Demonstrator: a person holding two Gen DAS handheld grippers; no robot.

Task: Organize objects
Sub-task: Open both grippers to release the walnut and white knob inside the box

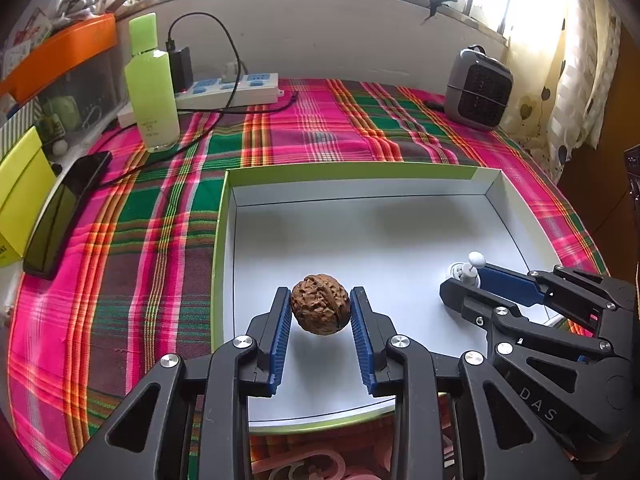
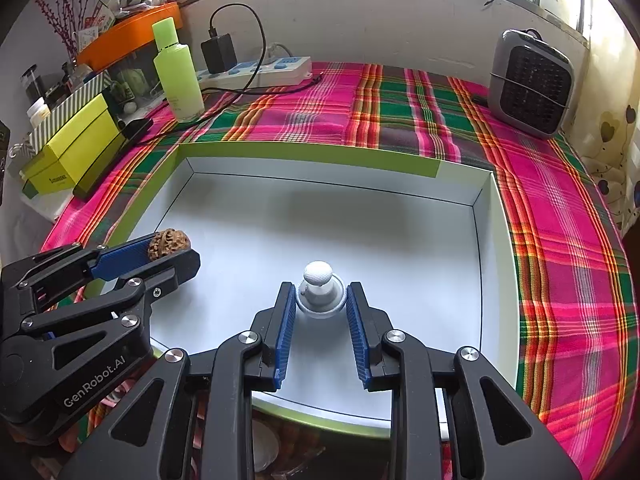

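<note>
Placement step, by my read: left gripper (image 1: 320, 312) clamps a walnut (image 1: 320, 309) just above the box (image 1: 400, 240) floor, right gripper (image 2: 320, 306) clamps a white knob (image 2: 319, 290) (seemingly touching the floor); next, release each without rolling.

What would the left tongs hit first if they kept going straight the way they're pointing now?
Most likely the white floor of the shallow box. The left tongs point steeply down into it, shut on a walnut, so the walnut would touch down first. How far above the floor it hangs is hard to judge.
</note>
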